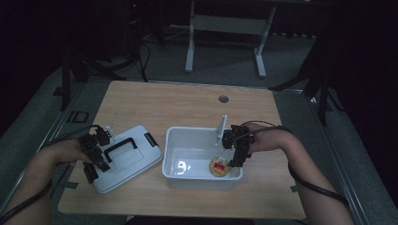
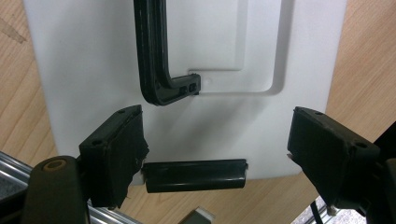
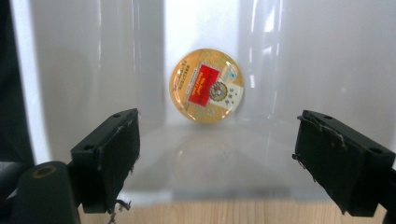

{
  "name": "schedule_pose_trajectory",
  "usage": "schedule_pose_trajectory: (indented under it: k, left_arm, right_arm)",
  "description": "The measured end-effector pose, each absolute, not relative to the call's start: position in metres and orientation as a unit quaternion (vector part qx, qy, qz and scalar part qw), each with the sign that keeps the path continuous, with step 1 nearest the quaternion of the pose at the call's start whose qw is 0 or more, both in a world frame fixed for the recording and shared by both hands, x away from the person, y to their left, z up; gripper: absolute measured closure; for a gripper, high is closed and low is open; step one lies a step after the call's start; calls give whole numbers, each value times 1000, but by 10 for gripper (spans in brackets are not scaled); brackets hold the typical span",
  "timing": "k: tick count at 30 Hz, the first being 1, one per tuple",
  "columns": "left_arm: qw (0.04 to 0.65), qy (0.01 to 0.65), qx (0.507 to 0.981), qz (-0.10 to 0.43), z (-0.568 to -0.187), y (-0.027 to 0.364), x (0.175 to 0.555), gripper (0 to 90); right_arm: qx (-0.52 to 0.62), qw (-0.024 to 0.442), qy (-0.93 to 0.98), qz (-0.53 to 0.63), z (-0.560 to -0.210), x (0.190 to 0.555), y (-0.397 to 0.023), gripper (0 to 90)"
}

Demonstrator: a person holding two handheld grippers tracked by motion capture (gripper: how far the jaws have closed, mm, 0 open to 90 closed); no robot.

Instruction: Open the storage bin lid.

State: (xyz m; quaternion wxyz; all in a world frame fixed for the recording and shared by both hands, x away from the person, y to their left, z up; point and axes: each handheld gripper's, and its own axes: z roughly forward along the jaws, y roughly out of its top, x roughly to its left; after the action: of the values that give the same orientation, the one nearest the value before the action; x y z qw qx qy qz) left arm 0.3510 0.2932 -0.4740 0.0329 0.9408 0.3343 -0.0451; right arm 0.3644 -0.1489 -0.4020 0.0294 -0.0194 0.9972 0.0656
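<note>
Right now your right gripper (image 1: 236, 159) hangs over the near right corner of the white plastic bin (image 1: 174, 161), its jaws spread wide with nothing between them. Below it, a round, glossy golden tin (image 3: 207, 86) with a red label lies flat on the smooth bin floor. Your left gripper (image 1: 95, 161) rests at the flat white lid (image 2: 84, 56) on the wooden table (image 1: 187, 103), jaws wide and empty, either side of the lid's black latch (image 2: 194, 176). A curved black handle (image 2: 156, 60) crosses the lid's recessed panel.
</note>
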Motion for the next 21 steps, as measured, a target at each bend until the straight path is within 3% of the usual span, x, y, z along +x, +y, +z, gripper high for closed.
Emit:
schedule_pose_trajectory:
  k: [10, 21]
  left_arm:
    - [36, 332, 942, -41, -469, 296, 348, 184]
    - [48, 342, 938, -17, -466, 296, 351, 185]
  right_arm:
    - [14, 40, 996, 79, -392, 366, -189, 140]
    - [55, 31, 995, 83, -406, 364, -235, 142]
